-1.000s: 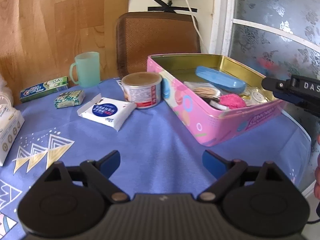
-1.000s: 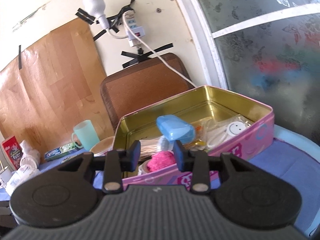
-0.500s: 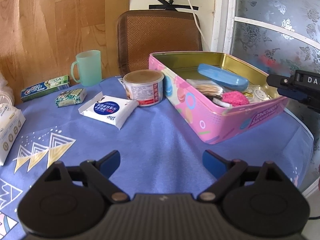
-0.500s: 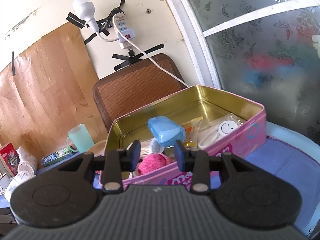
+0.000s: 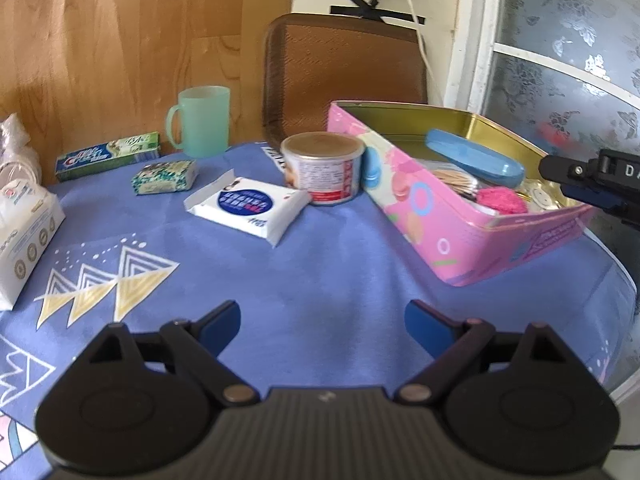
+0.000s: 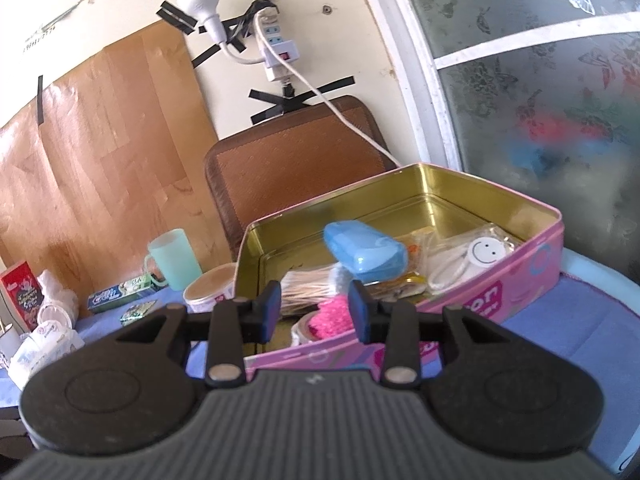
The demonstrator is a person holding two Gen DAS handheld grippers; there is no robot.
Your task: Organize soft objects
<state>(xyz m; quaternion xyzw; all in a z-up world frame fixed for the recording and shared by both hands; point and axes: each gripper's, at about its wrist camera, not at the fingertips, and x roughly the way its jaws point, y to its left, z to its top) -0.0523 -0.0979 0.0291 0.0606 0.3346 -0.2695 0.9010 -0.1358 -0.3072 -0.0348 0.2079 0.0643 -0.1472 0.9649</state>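
Note:
My left gripper [image 5: 322, 316] hangs open and wide over the blue tablecloth [image 5: 320, 264], nothing between its fingers. Ahead of it lie a white wipes pack [image 5: 248, 206] and a green patterned tissue pack [image 5: 166, 176]. The pink tin [image 5: 460, 248] stands open at the right, with a pink fluffy piece [image 5: 502, 200], a blue case [image 5: 476, 158] and cotton swabs [image 5: 456, 180] inside. My right gripper [image 6: 314, 300] hovers at the tin's [image 6: 500, 292] near rim, jaws partly apart and empty, the fluffy piece [image 6: 332, 316] just beyond them.
A round can [image 5: 324, 166] stands against the tin's left wall. A green mug [image 5: 204, 120] and a toothpaste box [image 5: 108, 156] are at the back. A large tissue pack [image 5: 24, 236] is at the left edge. A brown chair back [image 5: 344, 68] rises behind the table.
My left gripper has drifted a little to the left over the cloth. The right gripper hovers at about the same spot by the tin. Neither has changed its opening.

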